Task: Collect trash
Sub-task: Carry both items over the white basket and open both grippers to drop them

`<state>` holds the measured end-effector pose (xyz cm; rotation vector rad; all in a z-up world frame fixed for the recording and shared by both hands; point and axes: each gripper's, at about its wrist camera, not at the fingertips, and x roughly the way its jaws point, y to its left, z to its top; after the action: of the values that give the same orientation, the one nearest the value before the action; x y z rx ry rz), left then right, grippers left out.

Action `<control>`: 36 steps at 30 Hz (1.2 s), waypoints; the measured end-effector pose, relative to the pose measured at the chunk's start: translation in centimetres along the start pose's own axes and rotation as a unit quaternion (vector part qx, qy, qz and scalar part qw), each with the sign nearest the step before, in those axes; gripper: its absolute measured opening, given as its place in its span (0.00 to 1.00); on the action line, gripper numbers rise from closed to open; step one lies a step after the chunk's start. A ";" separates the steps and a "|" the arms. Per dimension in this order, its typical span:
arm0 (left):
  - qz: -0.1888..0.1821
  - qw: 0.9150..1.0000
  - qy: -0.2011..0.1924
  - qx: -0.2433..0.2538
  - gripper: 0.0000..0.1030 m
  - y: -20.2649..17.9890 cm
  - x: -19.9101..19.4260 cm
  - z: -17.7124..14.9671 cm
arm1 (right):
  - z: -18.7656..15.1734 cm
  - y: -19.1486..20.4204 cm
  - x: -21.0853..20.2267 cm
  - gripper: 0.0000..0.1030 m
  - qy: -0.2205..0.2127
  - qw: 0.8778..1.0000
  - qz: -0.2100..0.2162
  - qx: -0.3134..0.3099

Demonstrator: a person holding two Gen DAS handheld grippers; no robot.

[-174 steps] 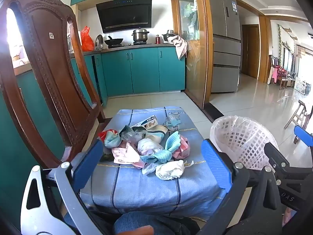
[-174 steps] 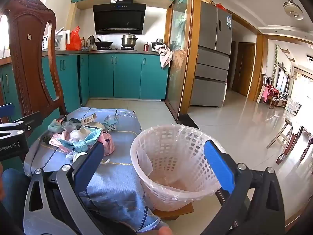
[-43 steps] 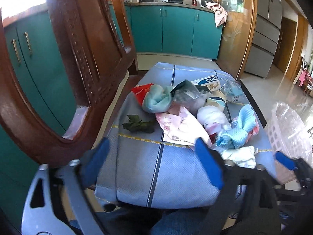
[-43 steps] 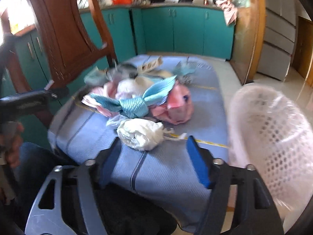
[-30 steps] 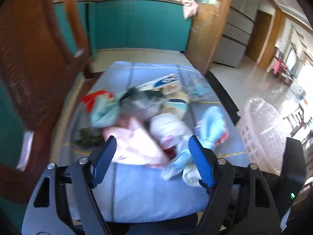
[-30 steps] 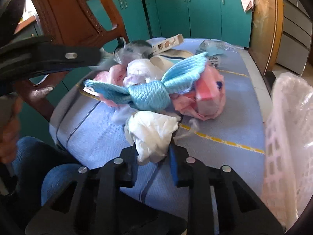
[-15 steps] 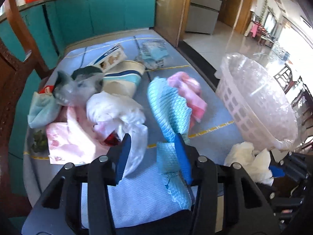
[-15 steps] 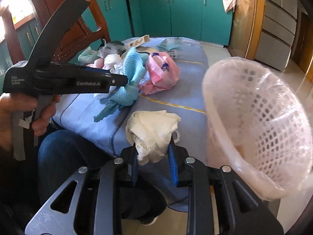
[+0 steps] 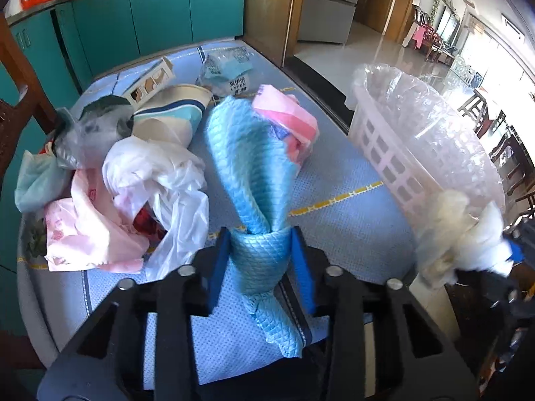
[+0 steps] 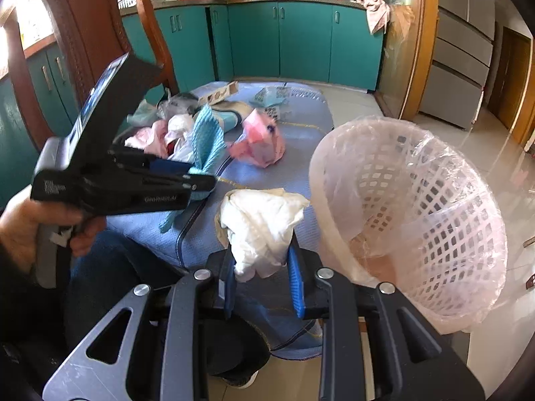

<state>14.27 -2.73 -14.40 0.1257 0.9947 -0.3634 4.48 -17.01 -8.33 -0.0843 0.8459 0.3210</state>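
Note:
My left gripper (image 9: 260, 260) is shut on a light blue quilted cloth (image 9: 247, 167) and holds it above the blue-covered seat (image 9: 341, 227); the cloth also shows in the right wrist view (image 10: 207, 140). My right gripper (image 10: 262, 267) is shut on a crumpled white wad (image 10: 264, 224), lifted just left of the white lined basket (image 10: 418, 220). The wad (image 9: 461, 244) and the basket (image 9: 394, 153) also show in the left wrist view. More trash lies on the seat: a pink bag (image 9: 291, 123), white and pink plastic bags (image 9: 147, 180), a paper cup (image 9: 170, 113).
A small carton (image 9: 150, 80) and a tissue packet (image 9: 227, 67) lie at the far end of the seat. A carved wooden chair back (image 10: 83, 26) rises on the left. Teal cabinets (image 10: 287, 36) stand behind. Tiled floor (image 10: 501, 153) lies to the right of the basket.
My left gripper has closed tighter on the blue cloth and lifted it from the pile. My right gripper has carried the white wad closer to the basket's rim.

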 end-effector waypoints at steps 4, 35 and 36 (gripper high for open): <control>0.015 0.999 -0.034 -0.008 0.27 0.1 -2.0 -0.1 | 0.5 -0.8 -1.1 0.26 -0.024 1.000 -0.018 0.008; -0.137 0.983 -0.104 0.067 0.74 -14.4 -2.6 7.5 | -1.3 -17.2 -5.3 0.59 -0.094 0.961 -0.157 0.209; -0.130 0.984 -0.102 0.059 0.74 -13.7 -2.5 7.3 | -1.3 -17.2 -5.2 0.59 -0.093 0.961 -0.157 0.207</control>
<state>13.93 -16.88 -7.51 0.0644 0.7882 -0.6632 5.71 -34.81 -6.25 0.1981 0.6847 -0.1476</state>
